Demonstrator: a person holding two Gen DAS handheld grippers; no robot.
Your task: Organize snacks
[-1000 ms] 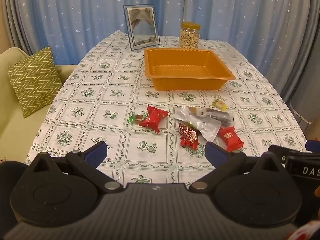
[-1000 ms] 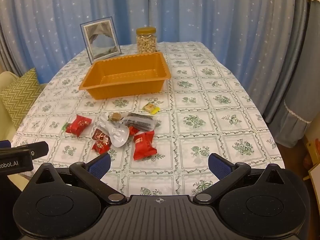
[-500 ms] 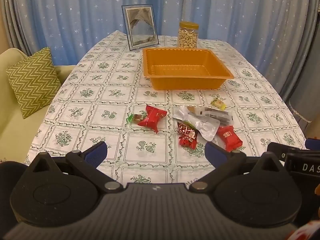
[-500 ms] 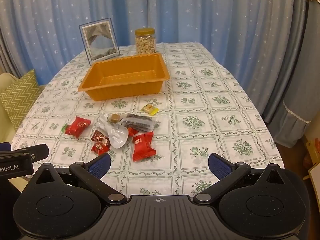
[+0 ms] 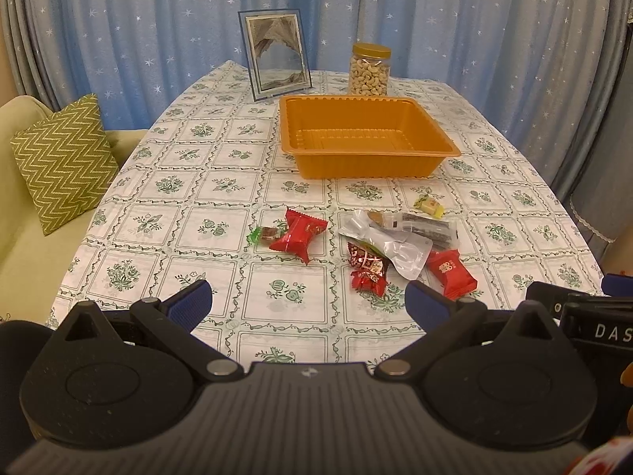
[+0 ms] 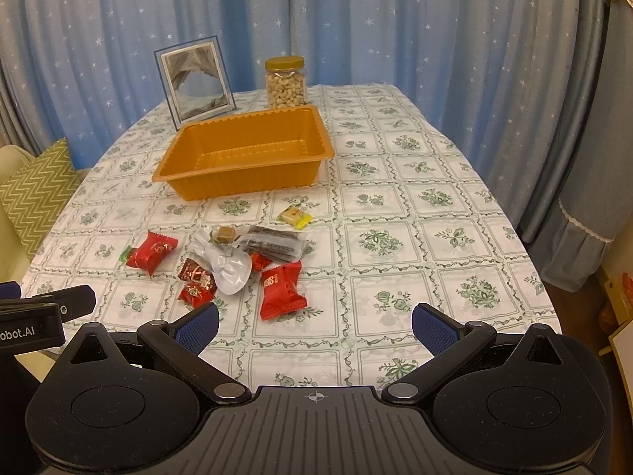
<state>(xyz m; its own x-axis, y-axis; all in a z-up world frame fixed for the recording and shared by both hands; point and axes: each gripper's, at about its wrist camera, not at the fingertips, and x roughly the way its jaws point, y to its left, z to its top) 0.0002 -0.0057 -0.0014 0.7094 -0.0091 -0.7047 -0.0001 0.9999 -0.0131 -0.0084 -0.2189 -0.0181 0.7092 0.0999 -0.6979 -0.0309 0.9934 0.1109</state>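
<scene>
Jaws of left gripper [image 5: 307, 299] and right gripper [image 6: 315, 322] spread wide, empty, poised at near table edge; snacks [image 6: 221, 261] scattered mid-table, orange tray [image 6: 243, 158] beyond, bare, awaiting them.

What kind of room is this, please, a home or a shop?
Most likely a home, a dining or living room. A patterned tablecloth covers the table, a picture frame stands by the starry curtains, and a zigzag cushion lies on a sofa beside it.

tray [image 5: 368, 166]: glossy plastic | tablecloth [image 5: 221, 213]: printed cloth | silver pouch [image 5: 399, 251]: shiny foil
</scene>
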